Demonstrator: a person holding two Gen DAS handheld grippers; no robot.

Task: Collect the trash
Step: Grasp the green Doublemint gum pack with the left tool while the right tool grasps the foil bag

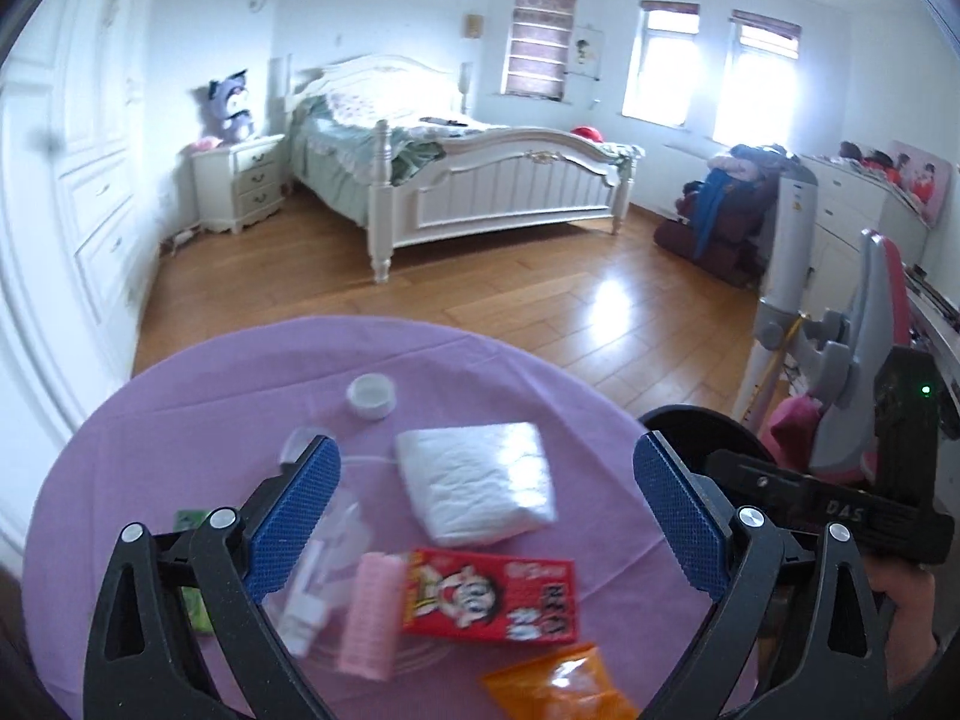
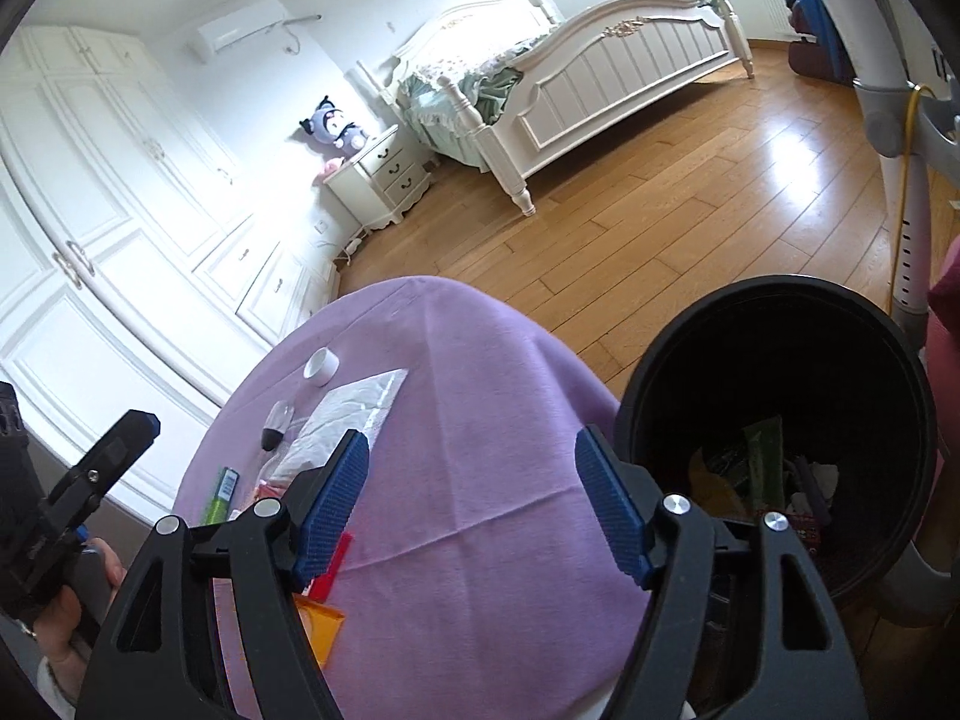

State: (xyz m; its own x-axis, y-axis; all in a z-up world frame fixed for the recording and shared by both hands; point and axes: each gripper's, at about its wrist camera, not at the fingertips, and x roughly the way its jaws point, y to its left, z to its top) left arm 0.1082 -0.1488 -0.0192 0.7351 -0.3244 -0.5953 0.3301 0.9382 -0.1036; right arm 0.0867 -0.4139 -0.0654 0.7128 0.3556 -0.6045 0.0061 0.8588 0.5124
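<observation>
The left gripper (image 1: 486, 516) hangs over a round desk (image 1: 198, 396) draped in lilac cloth, its blue, dimpled fingers (image 1: 294, 516) spread wide with nothing pressed between them. Below and between those fingers lies the trash: a white, quilted, square packet (image 1: 480, 489) with a soft sheen; a flat red snack box (image 1: 492, 597) printed with a cartoon face; a pink ribbed cylinder (image 1: 369, 615) lying just beside the box on its left; and crumpled clear plastic packaging (image 1: 324, 564), blurred, so its exact form is hard to tell. An orange glossy wrapper (image 1: 552, 687) sits at the near edge, a small white round cap (image 1: 371, 396) lies farther out, apart from the heap, and a green item (image 1: 195, 606) peeks out behind the left finger.

The right gripper (image 2: 474, 507) is also spread, its textured blue fingers (image 2: 612, 510) empty above bare lilac cloth. The trash on the desk lies to the left of its fingers, the red box edge and orange wrapper partly hidden behind the left one. To the right, just beside the desk, stands a round black bin (image 2: 780, 306) with smooth walls; wrappers in green, yellow and white already lie in its bottom. In the right wrist view a hand (image 2: 57, 618) grips the other gripper's handle at the lower left.
</observation>
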